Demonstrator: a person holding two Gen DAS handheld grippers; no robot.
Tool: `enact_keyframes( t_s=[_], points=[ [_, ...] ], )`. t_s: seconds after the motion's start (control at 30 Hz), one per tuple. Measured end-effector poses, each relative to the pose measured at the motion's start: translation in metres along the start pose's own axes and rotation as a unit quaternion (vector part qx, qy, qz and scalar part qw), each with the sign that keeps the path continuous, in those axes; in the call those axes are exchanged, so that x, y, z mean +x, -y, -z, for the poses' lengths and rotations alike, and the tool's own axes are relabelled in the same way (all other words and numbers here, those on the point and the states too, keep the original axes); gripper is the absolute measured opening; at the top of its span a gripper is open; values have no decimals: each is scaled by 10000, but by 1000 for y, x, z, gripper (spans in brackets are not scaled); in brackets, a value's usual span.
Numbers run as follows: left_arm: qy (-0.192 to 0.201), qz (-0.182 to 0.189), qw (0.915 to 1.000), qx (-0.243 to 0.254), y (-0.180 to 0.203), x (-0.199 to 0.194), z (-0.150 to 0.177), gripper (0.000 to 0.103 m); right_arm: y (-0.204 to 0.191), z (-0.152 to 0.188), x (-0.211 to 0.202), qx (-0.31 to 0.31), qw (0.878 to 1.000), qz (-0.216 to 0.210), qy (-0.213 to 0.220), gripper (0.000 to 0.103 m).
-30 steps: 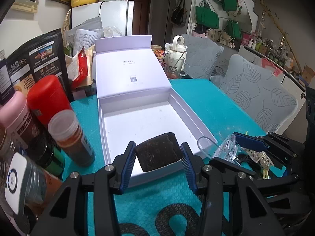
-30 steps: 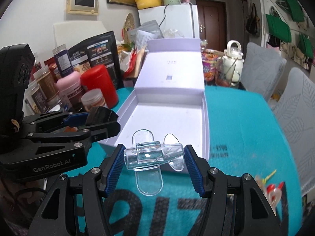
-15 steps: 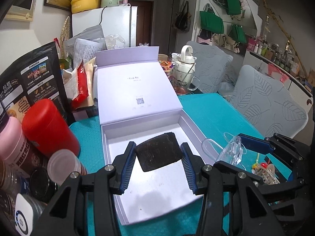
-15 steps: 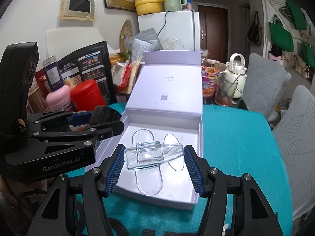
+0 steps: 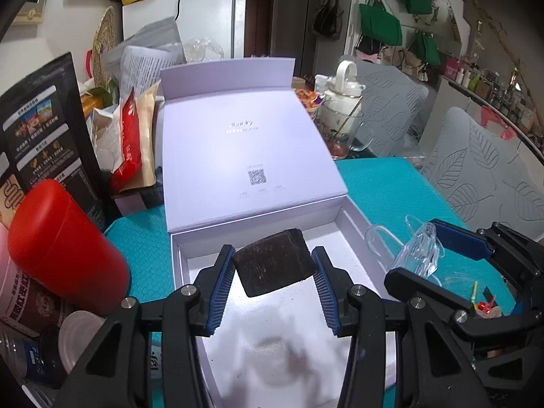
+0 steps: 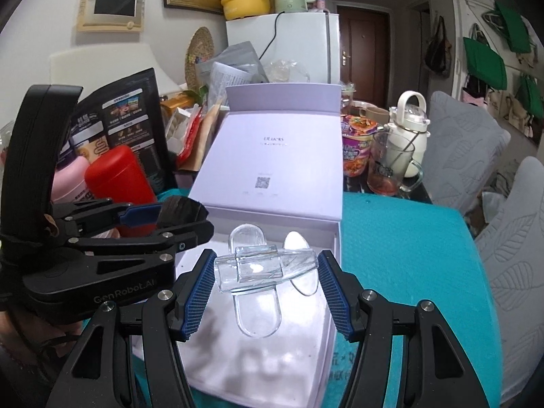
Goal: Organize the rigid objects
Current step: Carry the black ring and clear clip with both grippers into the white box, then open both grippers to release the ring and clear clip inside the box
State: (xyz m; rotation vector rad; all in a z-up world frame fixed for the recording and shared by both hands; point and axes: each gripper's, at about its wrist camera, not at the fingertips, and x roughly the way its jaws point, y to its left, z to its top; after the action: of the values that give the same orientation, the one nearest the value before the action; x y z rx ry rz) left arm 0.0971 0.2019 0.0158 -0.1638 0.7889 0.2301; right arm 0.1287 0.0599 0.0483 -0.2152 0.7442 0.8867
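Note:
An open white box (image 5: 353, 227) with its lid tilted back lies on the teal table. My left gripper (image 5: 272, 282) is shut on a dark brown comb (image 5: 273, 265) and hangs over the box's inside. My right gripper (image 6: 267, 282) is shut on a clear plastic clip (image 6: 261, 267), also above the box floor (image 6: 306, 333). In the right wrist view the left gripper (image 6: 170, 219) shows at the left with the comb (image 6: 183, 209). The left wrist view has the right gripper (image 5: 438, 255) at the right with the clear clip (image 5: 416, 253).
A red canister (image 5: 64, 248), a pink jar (image 6: 69, 176), black snack bags (image 5: 40, 125) and lidded jars crowd the left side. A white kettle (image 6: 409, 129), glass mug (image 6: 391, 166) and noodle cup (image 6: 355, 149) stand behind the box. Small items (image 5: 482, 302) lie on the table at right.
Both grippers have moved forward from the box's near edge to over its inside, each keeping its object. The box and lid now look nearer.

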Motion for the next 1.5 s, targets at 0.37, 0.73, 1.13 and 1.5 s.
enact_keyframes(
  t_s=[0.37,0.73,1.13,1.5],
  points=[
    [-774,28,9968,-218,-11,58,13,46,17,10,51,164,9985,-47,-519,61],
    [-1183,-222,9924,-258,-12,84,23,46,23,13,67,203,9971,-78,-731,61],
    [-1340,-315,9897,-400,-15,87,21,46,25,12,64,240,9969,56,-747,66],
    [-1139,-405,9921,-333,-12,67,17,47,25,12,37,237,9977,263,-586,66]
  ],
)
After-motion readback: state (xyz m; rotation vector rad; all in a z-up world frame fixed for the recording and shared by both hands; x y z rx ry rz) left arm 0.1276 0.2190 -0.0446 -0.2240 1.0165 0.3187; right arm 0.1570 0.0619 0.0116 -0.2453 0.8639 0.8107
